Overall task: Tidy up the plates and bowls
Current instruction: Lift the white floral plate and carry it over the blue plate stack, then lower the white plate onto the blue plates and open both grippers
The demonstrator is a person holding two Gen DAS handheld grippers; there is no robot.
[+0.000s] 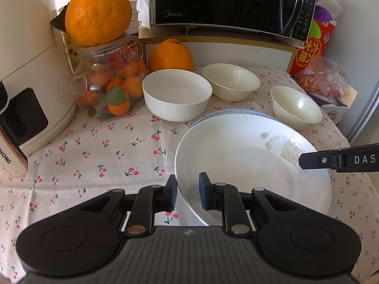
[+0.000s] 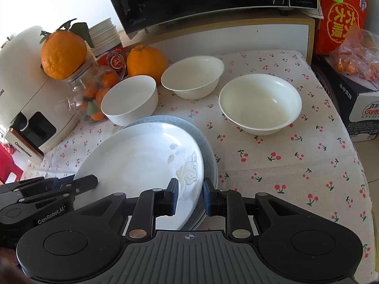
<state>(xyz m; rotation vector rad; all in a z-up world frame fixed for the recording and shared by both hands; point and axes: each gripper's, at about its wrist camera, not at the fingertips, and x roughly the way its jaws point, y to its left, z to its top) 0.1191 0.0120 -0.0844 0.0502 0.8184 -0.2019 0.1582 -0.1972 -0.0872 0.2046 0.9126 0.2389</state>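
A white plate with a grey rose print (image 1: 248,161) (image 2: 142,163) lies on a blue-grey plate (image 1: 236,113) (image 2: 203,142) on the cherry-print cloth. My left gripper (image 1: 188,193) straddles the white plate's left rim with the jaws a little apart, not closed on it. My right gripper (image 2: 190,197) straddles the right rims of both plates, jaws also apart. Three white bowls stand behind: a deep one (image 1: 176,94) (image 2: 130,99), a wide one (image 1: 231,81) (image 2: 193,77), and a third (image 1: 296,107) (image 2: 259,104).
A glass jar of small oranges (image 1: 106,80) with a big orange (image 1: 98,11) on top stands at the left, beside a white appliance (image 1: 30,90). A second orange (image 1: 170,56), a microwave (image 1: 236,2) on a shelf, a red box (image 2: 341,16) and bagged fruit (image 2: 357,54) line the back and right.
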